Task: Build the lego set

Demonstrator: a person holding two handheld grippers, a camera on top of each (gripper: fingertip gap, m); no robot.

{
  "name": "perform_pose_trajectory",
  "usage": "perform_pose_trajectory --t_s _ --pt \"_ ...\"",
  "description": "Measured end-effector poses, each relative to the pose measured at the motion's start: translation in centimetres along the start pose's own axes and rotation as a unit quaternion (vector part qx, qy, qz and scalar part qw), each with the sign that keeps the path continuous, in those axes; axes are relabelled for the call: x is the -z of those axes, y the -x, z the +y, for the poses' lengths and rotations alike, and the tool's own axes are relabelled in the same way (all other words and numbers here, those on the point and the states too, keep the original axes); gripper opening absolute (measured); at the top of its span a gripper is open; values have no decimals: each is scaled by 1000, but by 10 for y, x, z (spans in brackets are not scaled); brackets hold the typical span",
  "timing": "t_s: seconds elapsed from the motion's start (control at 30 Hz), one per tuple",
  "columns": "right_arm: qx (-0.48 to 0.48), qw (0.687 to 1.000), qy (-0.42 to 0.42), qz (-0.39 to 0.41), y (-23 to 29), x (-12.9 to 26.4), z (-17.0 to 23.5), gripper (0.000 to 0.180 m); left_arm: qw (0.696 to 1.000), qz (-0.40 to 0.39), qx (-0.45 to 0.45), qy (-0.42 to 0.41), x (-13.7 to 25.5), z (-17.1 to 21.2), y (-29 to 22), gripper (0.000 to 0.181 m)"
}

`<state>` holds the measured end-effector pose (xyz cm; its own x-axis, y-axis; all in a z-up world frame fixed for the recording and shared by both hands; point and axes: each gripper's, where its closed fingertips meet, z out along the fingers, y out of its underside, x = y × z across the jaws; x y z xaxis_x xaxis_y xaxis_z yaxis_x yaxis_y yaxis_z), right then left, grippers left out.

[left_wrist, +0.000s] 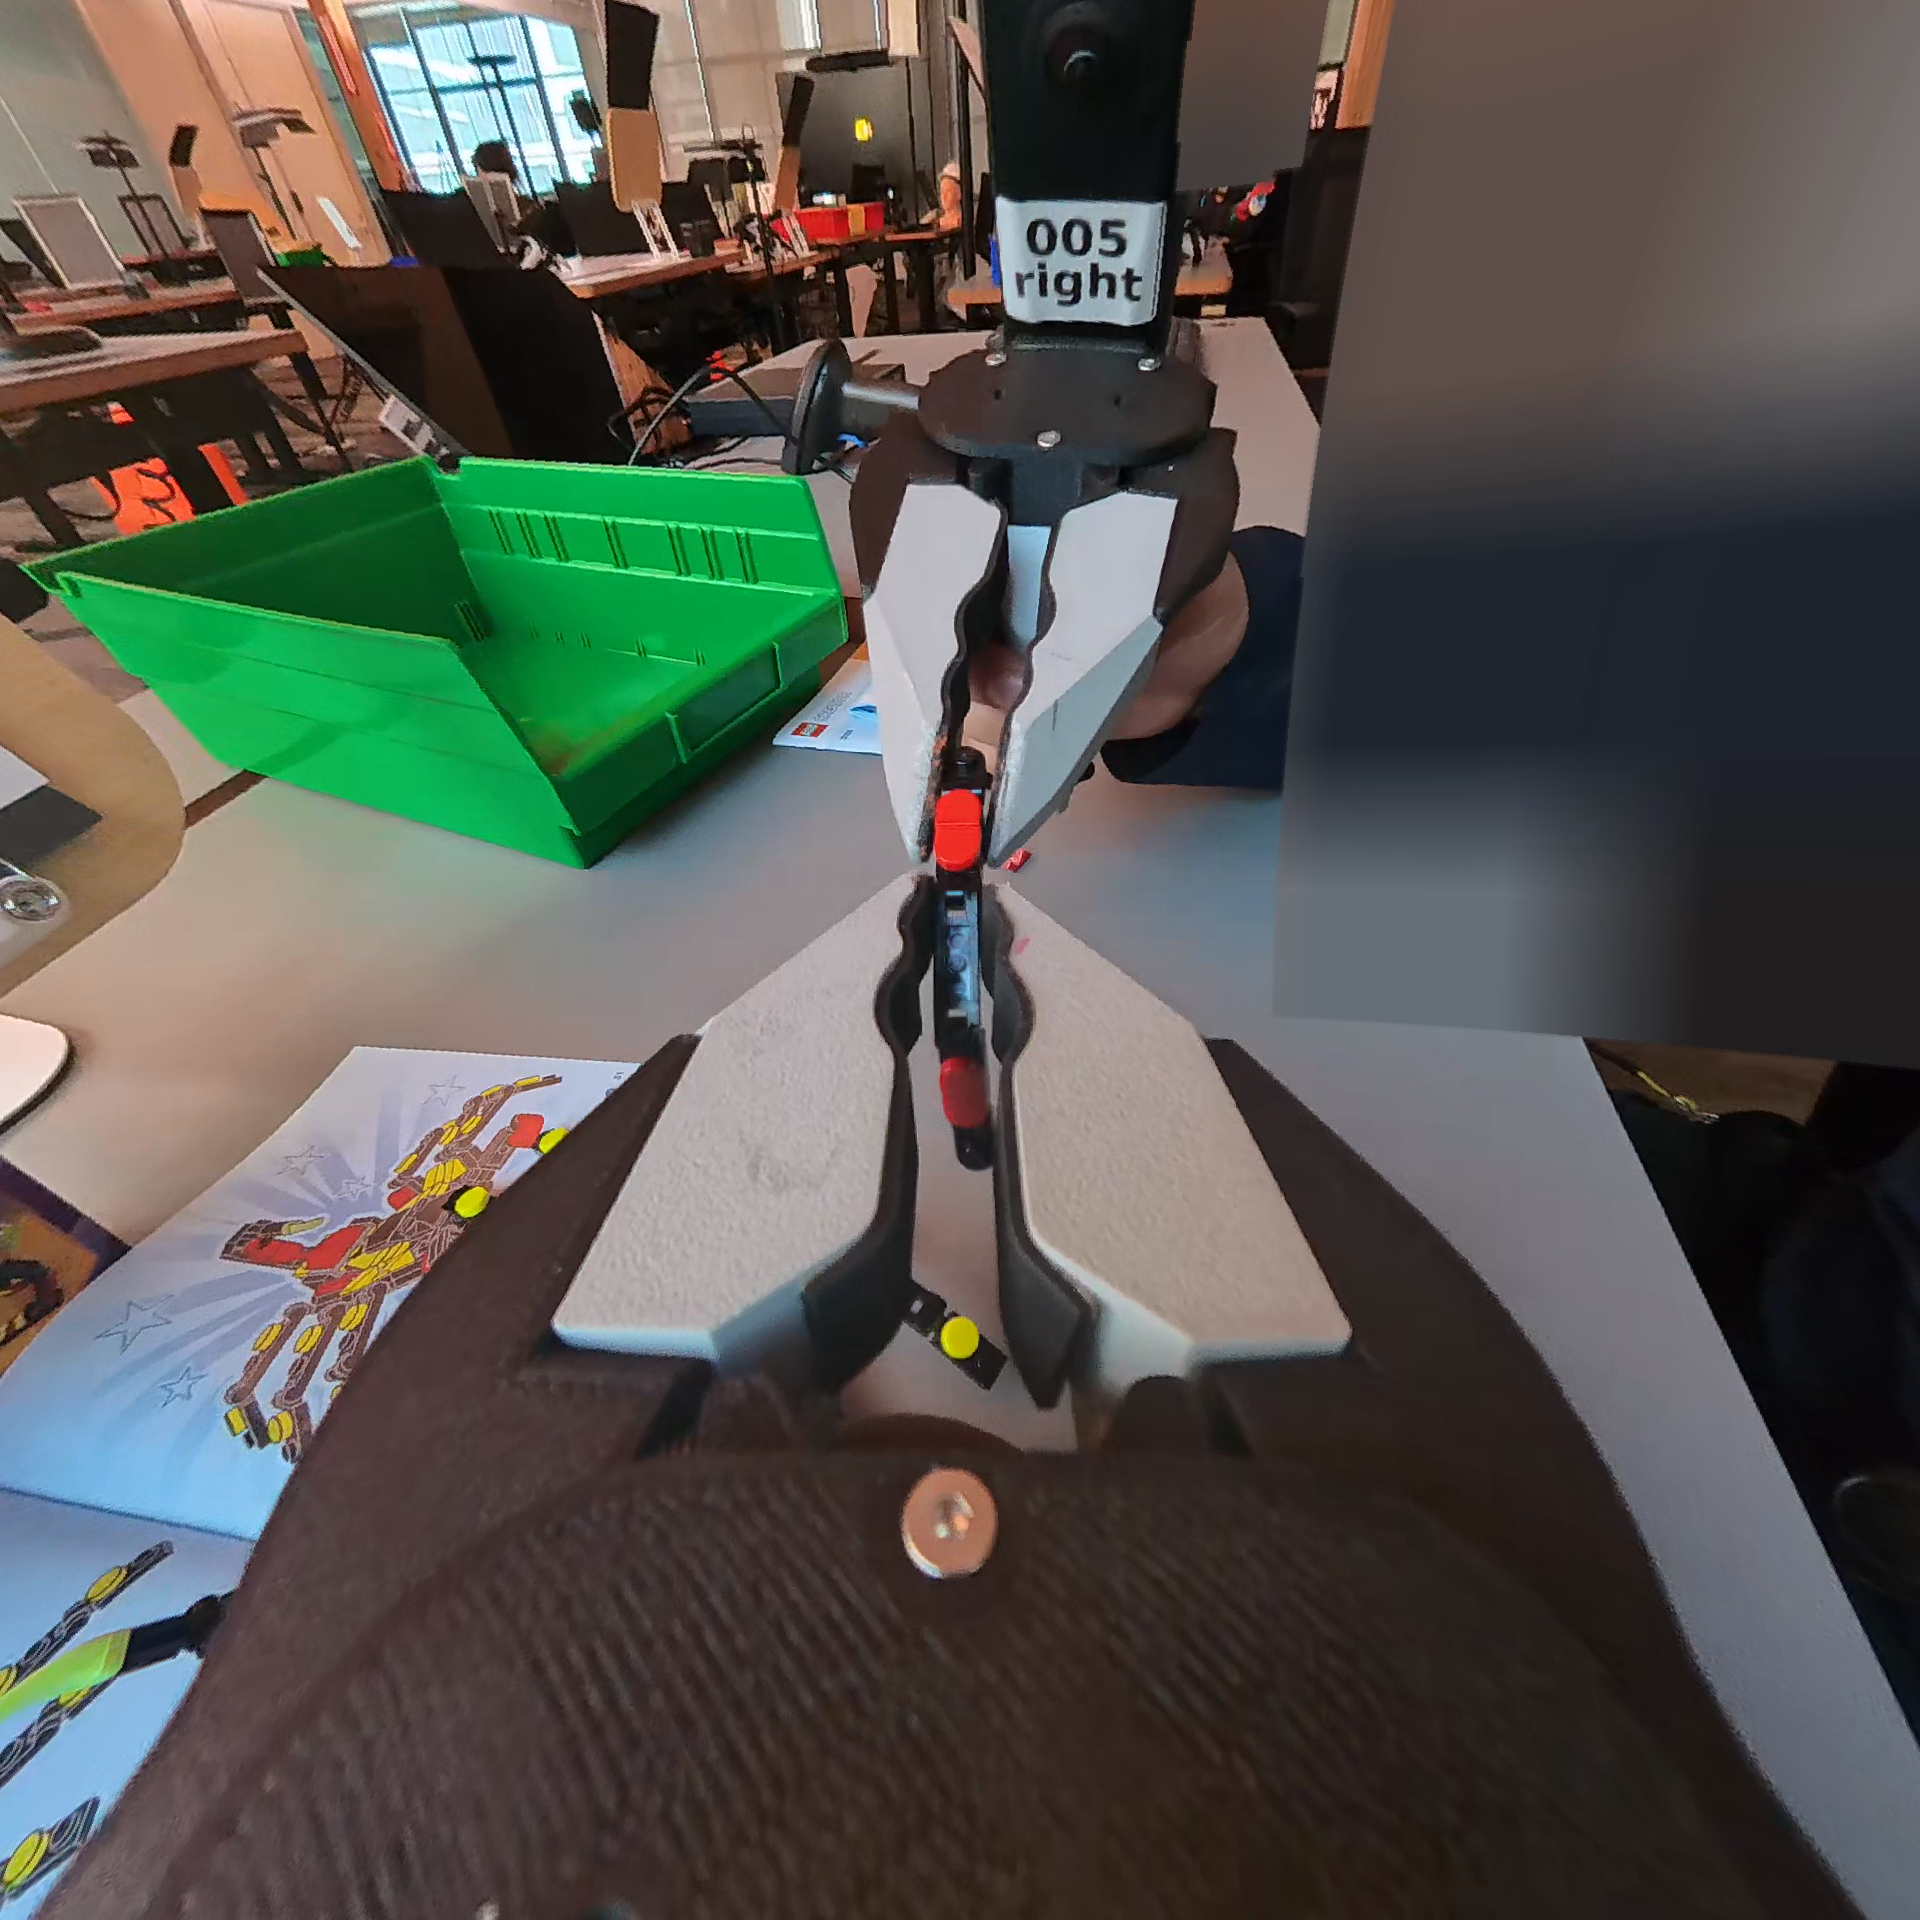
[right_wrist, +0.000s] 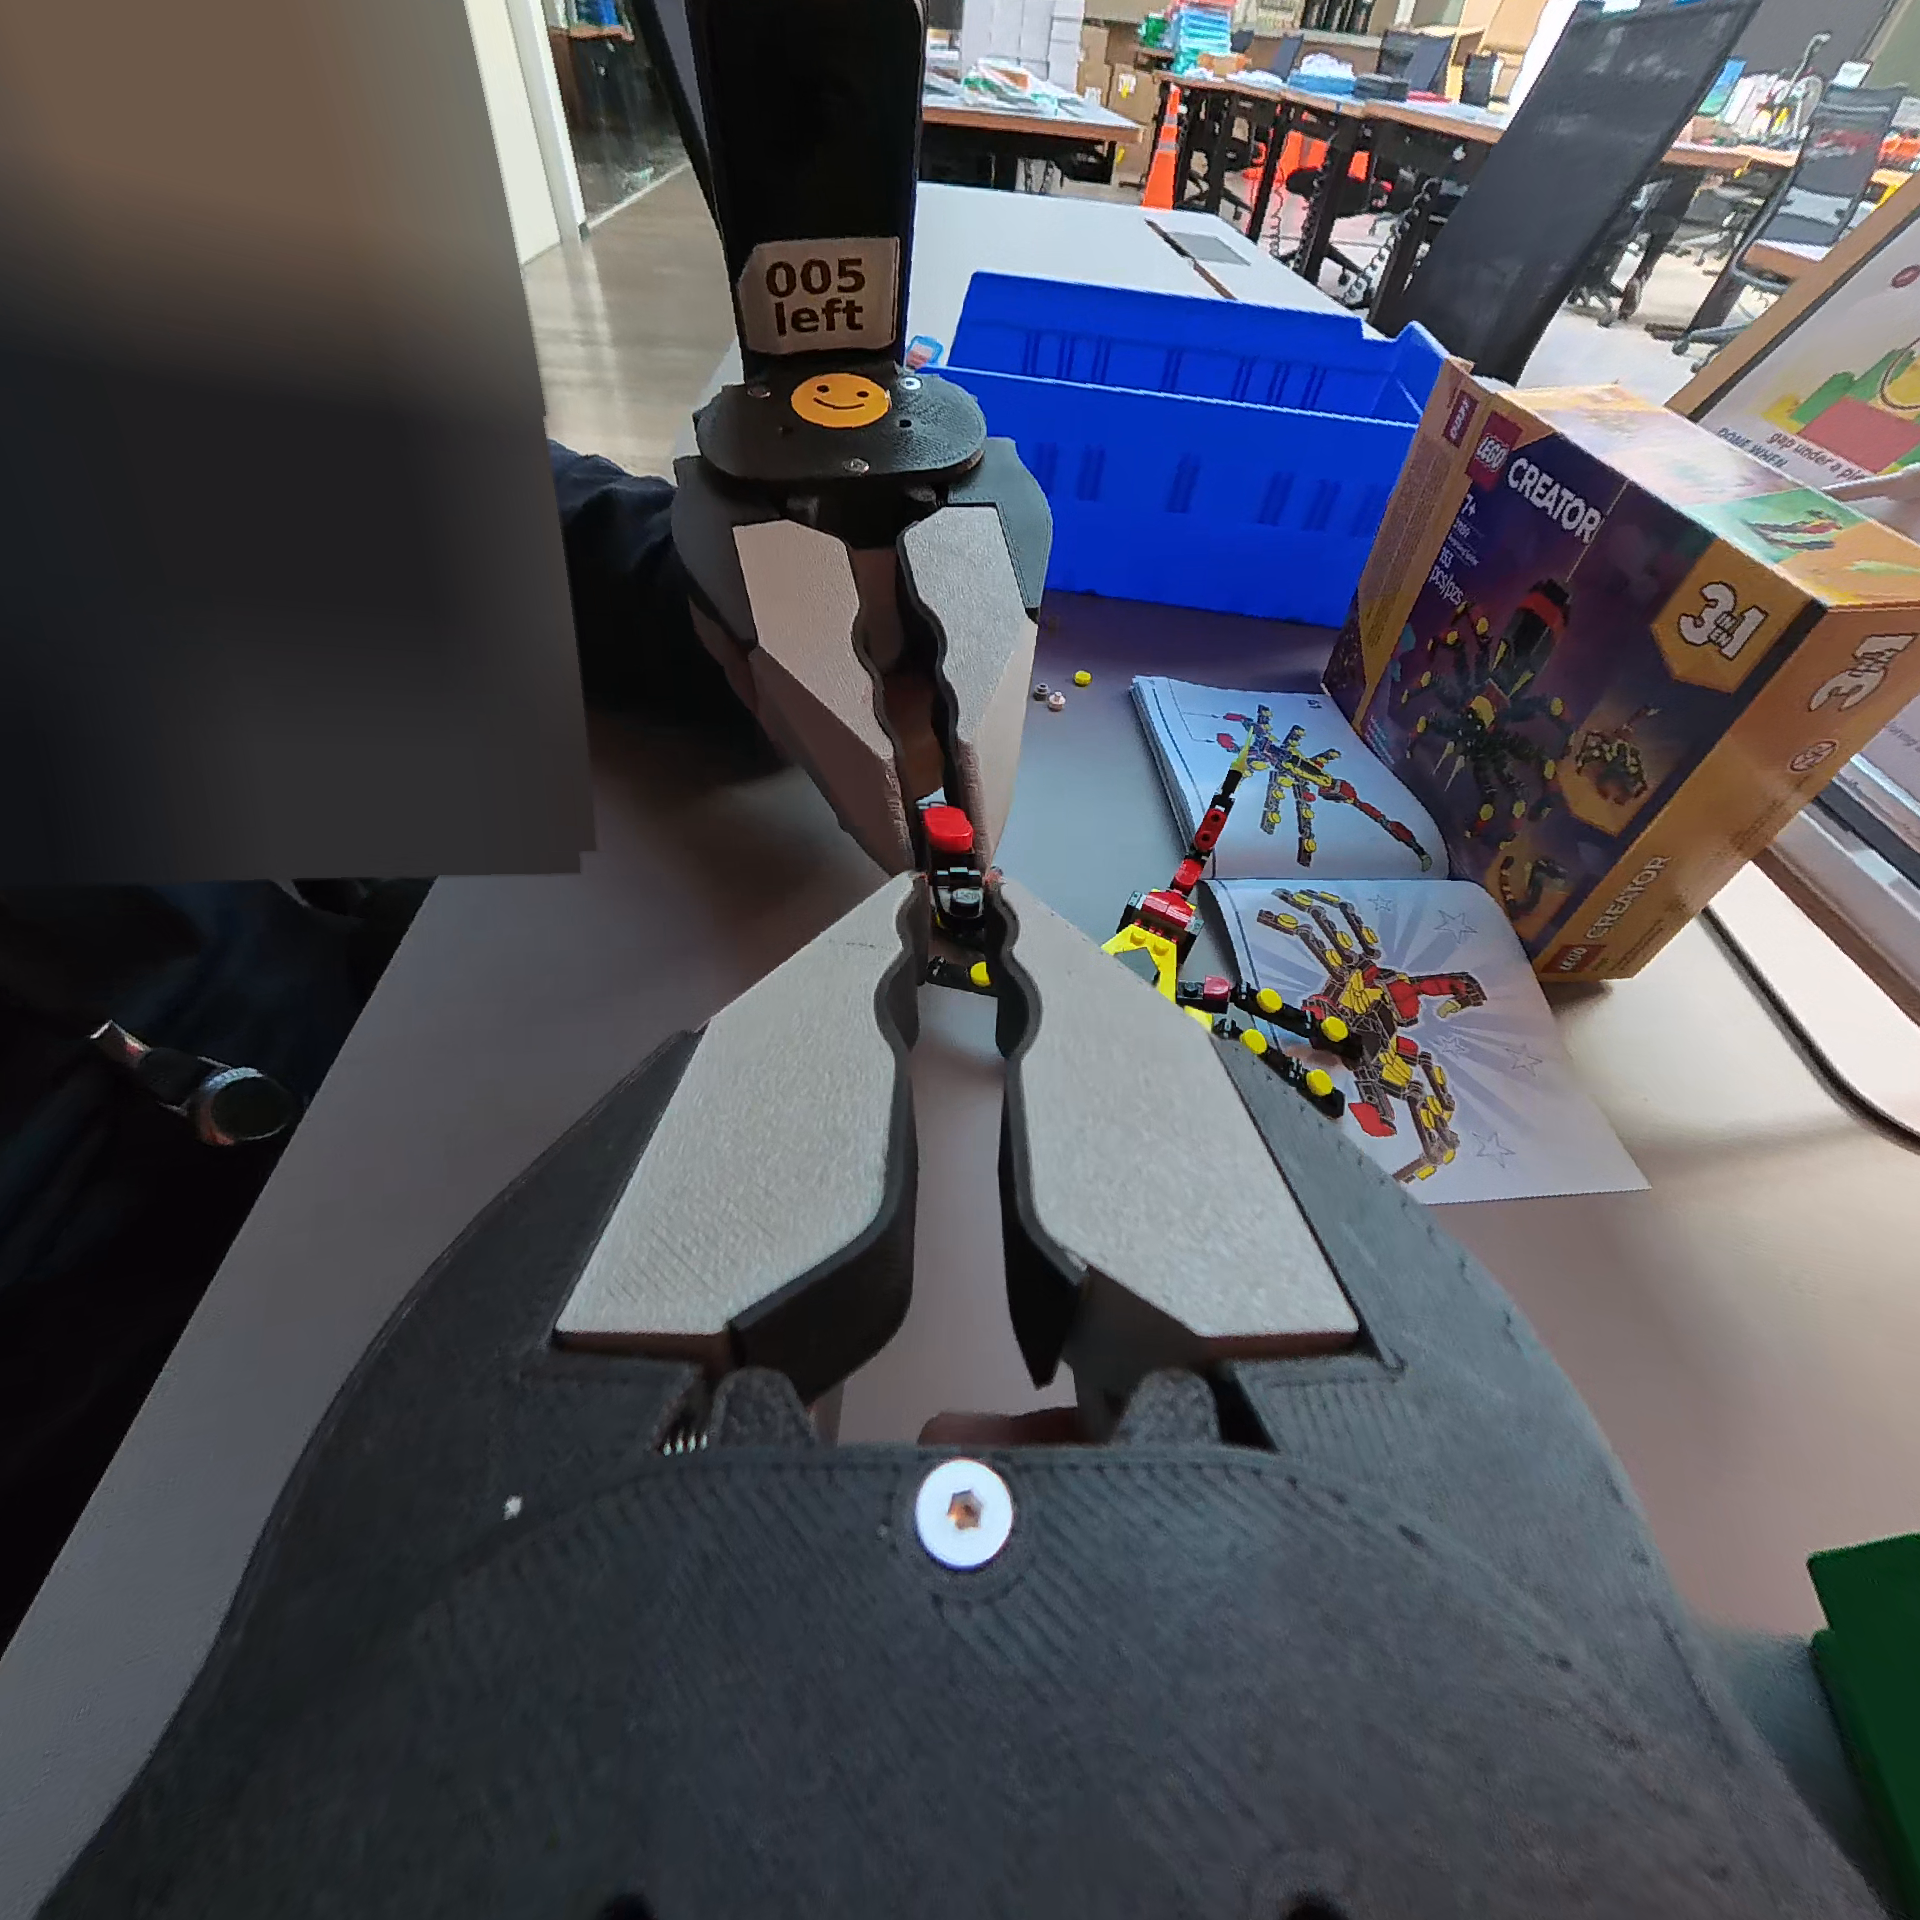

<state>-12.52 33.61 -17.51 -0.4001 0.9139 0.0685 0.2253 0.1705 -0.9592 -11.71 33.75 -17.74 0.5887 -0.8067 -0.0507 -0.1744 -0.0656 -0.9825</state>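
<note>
Behind the grey counter [left_wrist: 416,935] stretches an open workshop of long benches, monitors and orange cones. Both grippers meet nose to nose above the counter, sharing one slim black lego limb with red rounded pieces [left_wrist: 956,966]. The left gripper [left_wrist: 951,904] has its jaws clamped on the nearer length of that limb; the right gripper [right_wrist: 961,894] is closed on the far end, at a red piece.

My judgement is that the build is partway: the limb is a finished sub-assembly being joined or adjusted, while a larger red, yellow and black partial model [right_wrist: 1174,925] lies on the counter beside the open instruction booklet with a spider drawing [right_wrist: 1455,1039]. A few tiny loose studs [right_wrist: 1060,691] sit near the blue plastic bin [right_wrist: 1195,447], so more limbs and the final attachment seem left to do. The green plastic bin [left_wrist: 436,644] looks empty as far as its inside shows.

Writing is present: the orange-and-purple cardboard lego box [right_wrist: 1621,727] carries brand and range printing, each gripper has a white paper label on its stem, and the left one bears a yellow smiley sticker [right_wrist: 840,400]. I leave the wording unquoted.
</note>
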Motion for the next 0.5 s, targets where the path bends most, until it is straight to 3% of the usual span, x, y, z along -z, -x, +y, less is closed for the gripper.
perform_pose_trajectory --t_s 0.33,0.5 --pt "-14 1000 17 4 -4 0 7 11 1000 -1 22 -8 2 -1 5 5" --pt "-32 999 -14 -4 -5 5 -2 11 1000 -1 30 -6 3 0 6 5"
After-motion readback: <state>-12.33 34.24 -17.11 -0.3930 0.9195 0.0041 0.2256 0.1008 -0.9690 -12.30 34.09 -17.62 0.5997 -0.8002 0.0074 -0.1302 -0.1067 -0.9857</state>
